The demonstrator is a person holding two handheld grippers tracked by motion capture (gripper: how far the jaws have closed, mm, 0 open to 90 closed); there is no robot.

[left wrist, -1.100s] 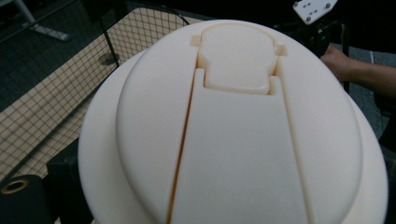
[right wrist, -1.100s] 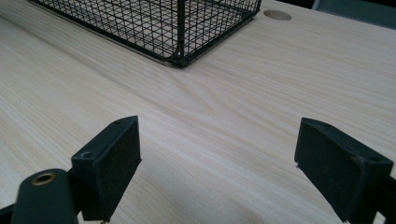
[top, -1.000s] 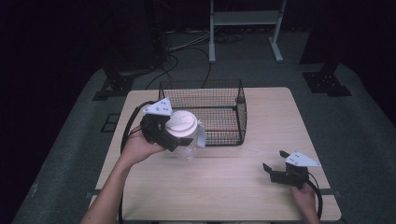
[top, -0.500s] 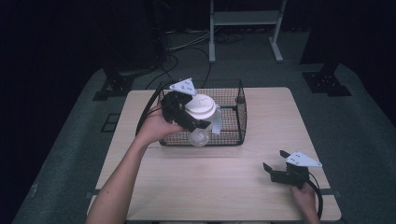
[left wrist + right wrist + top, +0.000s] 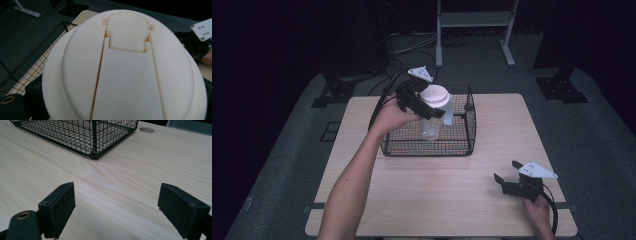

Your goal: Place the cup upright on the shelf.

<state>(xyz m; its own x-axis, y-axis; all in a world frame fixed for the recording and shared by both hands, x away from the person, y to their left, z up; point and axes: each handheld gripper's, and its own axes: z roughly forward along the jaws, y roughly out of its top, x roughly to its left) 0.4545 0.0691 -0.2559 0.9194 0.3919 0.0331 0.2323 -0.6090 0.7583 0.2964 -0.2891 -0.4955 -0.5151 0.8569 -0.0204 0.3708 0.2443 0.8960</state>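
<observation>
you've carried the clear cup with the white lid (image 5: 433,107) from the desk (image 5: 442,195) to over the wire basket (image 5: 464,137); your left tongs (image 5: 424,106) pinch it, ready to lower. your right tongs (image 5: 508,183) rest spread, well apart.

no readable text, labels, numbers or signs anywhere

A: The cream lid (image 5: 125,67) is crowding the left gripper view, running off the bottom and right edges and covering that gripper's own jaws, so their gap is not showing.

B: And the clear cup (image 5: 432,125) under it?

A: From above, the left gripper (image 5: 424,107) is overlapping its upper part.

B: The wire basket (image 5: 82,135)?

A: The right gripper view's top edge is cutting it off.
</observation>
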